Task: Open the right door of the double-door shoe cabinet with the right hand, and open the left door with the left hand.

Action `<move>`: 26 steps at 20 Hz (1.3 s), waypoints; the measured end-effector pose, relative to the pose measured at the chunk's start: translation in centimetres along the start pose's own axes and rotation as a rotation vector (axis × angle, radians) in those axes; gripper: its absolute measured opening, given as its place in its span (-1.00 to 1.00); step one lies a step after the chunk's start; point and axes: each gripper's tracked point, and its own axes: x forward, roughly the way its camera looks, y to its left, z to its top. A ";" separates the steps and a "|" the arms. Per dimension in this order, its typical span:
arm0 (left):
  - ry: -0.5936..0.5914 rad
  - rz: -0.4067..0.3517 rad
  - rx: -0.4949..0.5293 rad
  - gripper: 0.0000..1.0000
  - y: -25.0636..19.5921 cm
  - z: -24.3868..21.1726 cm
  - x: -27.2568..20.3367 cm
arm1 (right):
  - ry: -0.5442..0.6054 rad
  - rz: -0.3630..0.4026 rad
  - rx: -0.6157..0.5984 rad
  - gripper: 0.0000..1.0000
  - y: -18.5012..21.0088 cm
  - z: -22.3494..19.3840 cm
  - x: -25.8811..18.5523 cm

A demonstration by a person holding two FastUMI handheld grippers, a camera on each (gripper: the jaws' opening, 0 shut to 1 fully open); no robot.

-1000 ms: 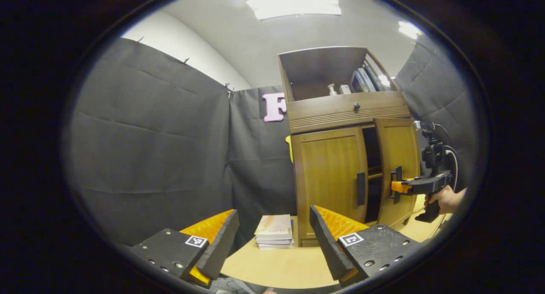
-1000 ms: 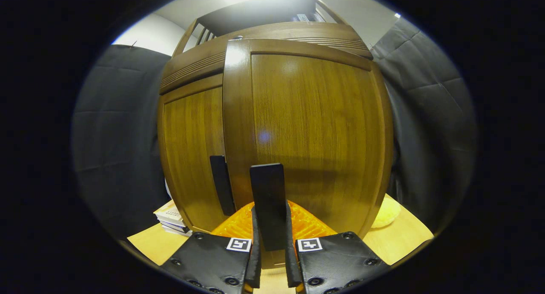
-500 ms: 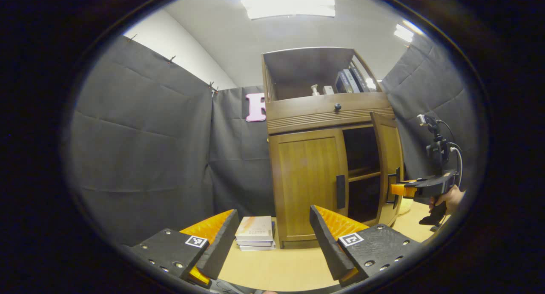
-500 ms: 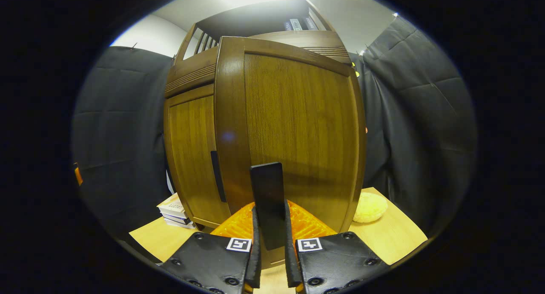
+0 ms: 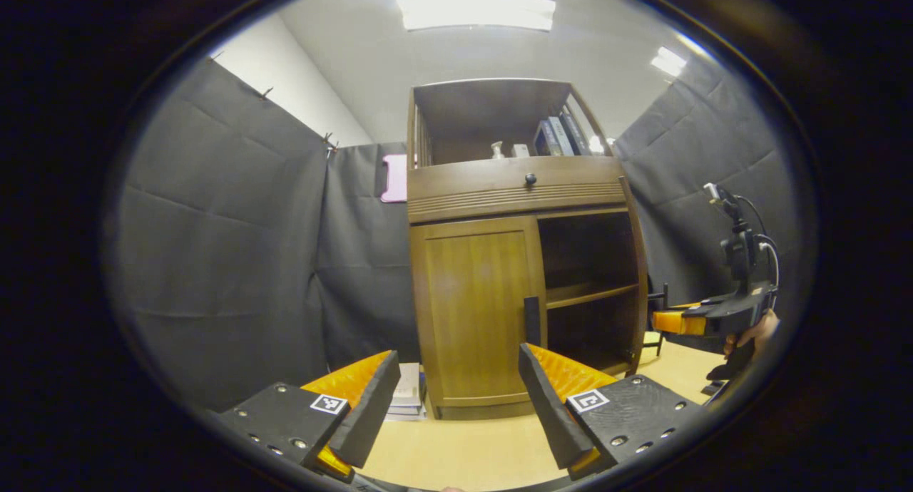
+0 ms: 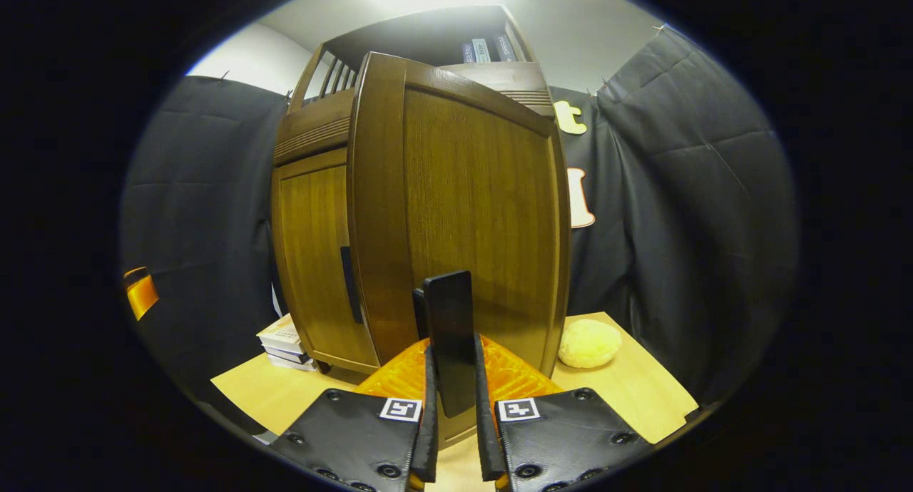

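right tongs (image 6: pixel 453 399) clamping door handle (image 6: pixel 449 335), left tongs (image 5: pixel 456 392) agape

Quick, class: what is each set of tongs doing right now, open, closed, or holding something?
Left tongs: open, holding nothing, away from the left door.
Right tongs: closed on the right door handle.

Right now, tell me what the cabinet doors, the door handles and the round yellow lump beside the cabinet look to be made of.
Cabinet doors: wood or wood veneer, brown, glossy; vertical grain and light reflections show.
Door handles: flat dark bars, matte, likely metal or plastic; hard to tell which. The right tool is clamped on one.
Yellow lump: soft, porous look, possibly sponge or foam.
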 end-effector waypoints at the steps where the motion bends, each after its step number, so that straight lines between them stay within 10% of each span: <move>1: 0.001 -0.010 -0.001 0.94 0.0 0.0 0.0 | 0.003 -0.002 -0.003 -0.51 -0.4 0.0 -0.4; 26: -0.022 -0.177 0.036 0.94 -1.6 0.1 0.3 | -0.007 -0.200 0.022 -0.64 -13.3 -0.2 -6.6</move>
